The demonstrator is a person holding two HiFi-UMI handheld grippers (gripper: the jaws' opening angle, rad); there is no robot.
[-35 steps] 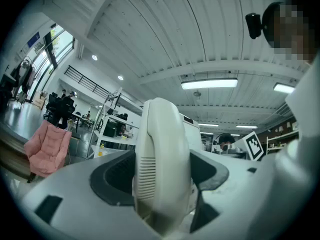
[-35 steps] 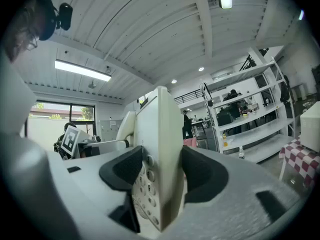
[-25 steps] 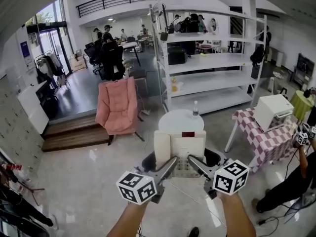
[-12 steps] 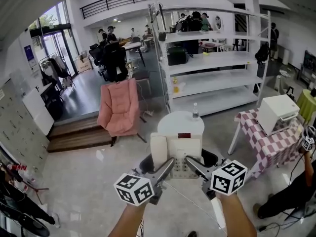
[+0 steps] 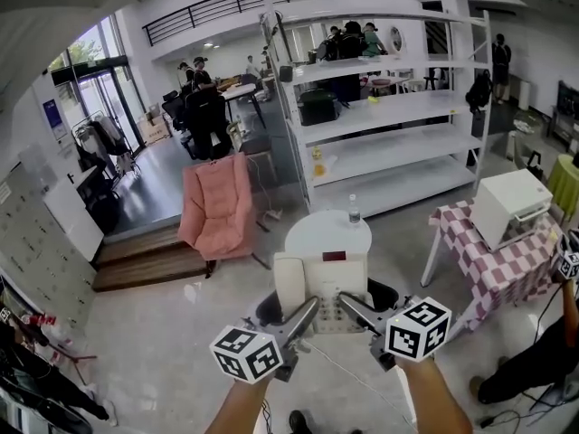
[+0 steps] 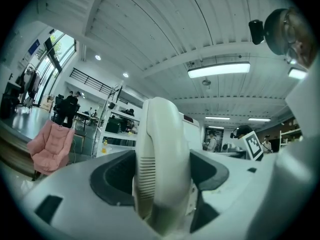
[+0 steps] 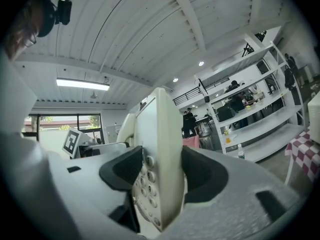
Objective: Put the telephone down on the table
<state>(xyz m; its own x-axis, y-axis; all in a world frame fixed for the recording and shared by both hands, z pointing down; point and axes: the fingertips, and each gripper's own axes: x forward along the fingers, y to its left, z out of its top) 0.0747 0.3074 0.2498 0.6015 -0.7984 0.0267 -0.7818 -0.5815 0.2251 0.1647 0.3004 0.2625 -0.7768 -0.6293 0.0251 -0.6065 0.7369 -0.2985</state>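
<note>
The telephone (image 5: 324, 280) is held in the air by both claws, not yet set down. The left claw (image 5: 308, 307) is clamped on the handset (image 6: 160, 149) side, with a pad pressed against each face. The right claw (image 7: 159, 176) is clamped on the keypad (image 7: 145, 184) edge of the base. In the head view, the telephone sits just below the near rim of the round white tabletop (image 5: 308, 233), which carries a bottle (image 5: 354, 215). Compared with one second ago, both claws remain clamped in the same places. The telephone keeps its flat, face-up attitude and lies slightly higher in the head view.
</note>
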